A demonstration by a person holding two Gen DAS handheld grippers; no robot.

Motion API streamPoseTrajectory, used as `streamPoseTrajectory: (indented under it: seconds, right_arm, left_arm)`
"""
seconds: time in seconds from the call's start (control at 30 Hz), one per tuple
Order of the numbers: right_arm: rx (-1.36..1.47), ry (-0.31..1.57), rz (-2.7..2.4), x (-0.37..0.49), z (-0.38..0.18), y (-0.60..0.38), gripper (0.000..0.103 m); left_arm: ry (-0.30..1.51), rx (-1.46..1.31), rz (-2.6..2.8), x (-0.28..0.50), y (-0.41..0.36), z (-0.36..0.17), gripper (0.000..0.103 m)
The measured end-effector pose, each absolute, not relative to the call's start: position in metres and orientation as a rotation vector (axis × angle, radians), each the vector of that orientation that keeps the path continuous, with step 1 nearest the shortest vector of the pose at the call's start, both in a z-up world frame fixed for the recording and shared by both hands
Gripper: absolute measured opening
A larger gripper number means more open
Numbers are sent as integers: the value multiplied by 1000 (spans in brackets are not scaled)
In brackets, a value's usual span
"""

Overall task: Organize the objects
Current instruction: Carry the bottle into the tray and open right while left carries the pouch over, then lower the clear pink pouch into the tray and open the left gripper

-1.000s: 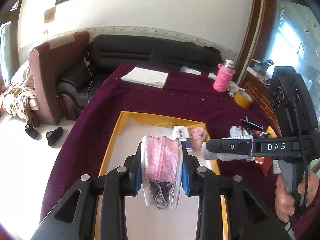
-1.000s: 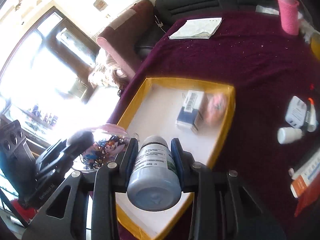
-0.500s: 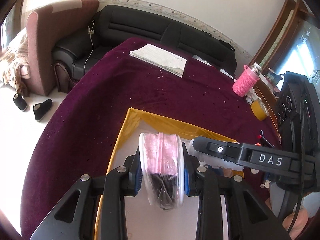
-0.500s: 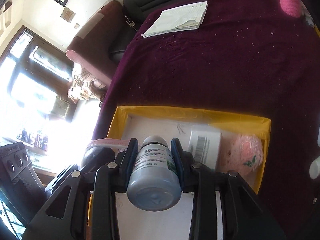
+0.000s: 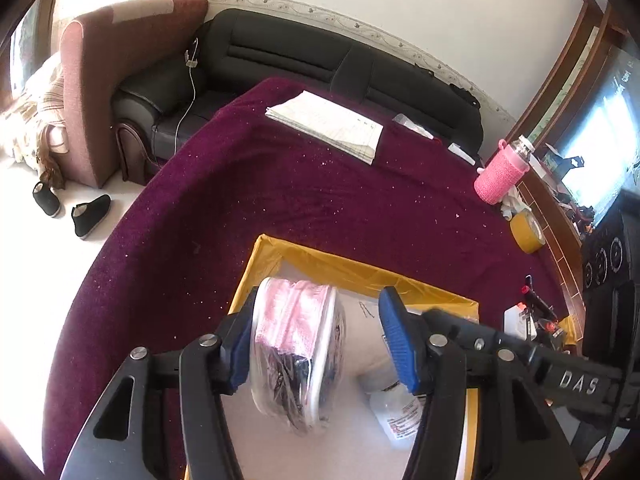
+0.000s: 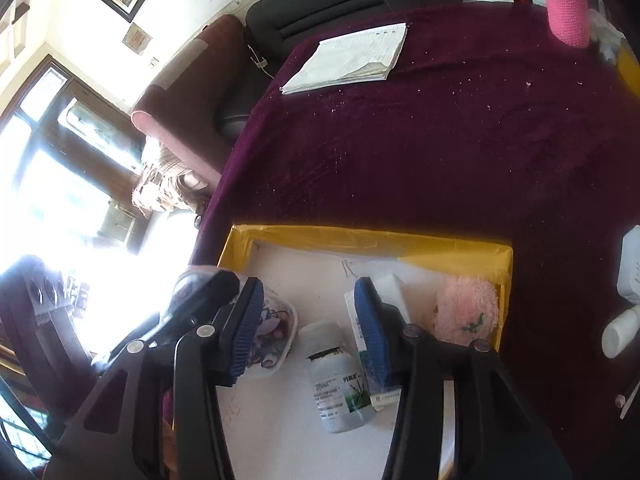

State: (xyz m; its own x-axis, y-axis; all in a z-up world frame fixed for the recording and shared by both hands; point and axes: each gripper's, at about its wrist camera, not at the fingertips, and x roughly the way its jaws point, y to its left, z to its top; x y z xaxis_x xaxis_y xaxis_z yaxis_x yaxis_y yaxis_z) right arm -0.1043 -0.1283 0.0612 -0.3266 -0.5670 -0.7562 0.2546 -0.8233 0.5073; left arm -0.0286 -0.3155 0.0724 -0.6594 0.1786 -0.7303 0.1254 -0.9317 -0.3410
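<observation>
A yellow-rimmed tray with a white floor lies on the maroon tablecloth. My left gripper hangs over its left part with its jaws opening. A clear round tub of pink stuff and hair ties leans on the left pad, and the right pad stands clear of it. My right gripper is over the tray too, jaws opening. A white pill bottle lies on the tray floor below them, untouched. The tub shows beside it.
In the tray also sit a white box and a pink fluffy item. A notebook, a pink-sleeved bottle and a yellow tape roll stand farther back. Small white items lie right of the tray.
Both grippers came down over the tray and their jaws spread. The pill bottle left the right gripper and now lies on the tray floor. The tub is free of the left gripper's right pad.
</observation>
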Motion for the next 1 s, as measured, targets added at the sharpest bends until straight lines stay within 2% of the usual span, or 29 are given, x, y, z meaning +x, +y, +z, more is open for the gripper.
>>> streamPoseTrajectory:
  seconds: [0.27,0.57,0.7,1.0]
  right_arm:
    - [1359,-289,-2147,-51,65,-111,46]
    - [1339,-163,-2185,-17,62,-82,46]
    - [1357,-139,-2089,-14,53,-97,46]
    - [1423,42,-2009,-24,28,-155,46]
  left_arm:
    - [-553,-1301,2758,-45,-308,73,57]
    - [-639,-1274,2711,-60,-278,77,57]
    - [-662,-1200,2787,-42,-292,94,57]
    - [-671,-1111,2868,41,-322,104,57]
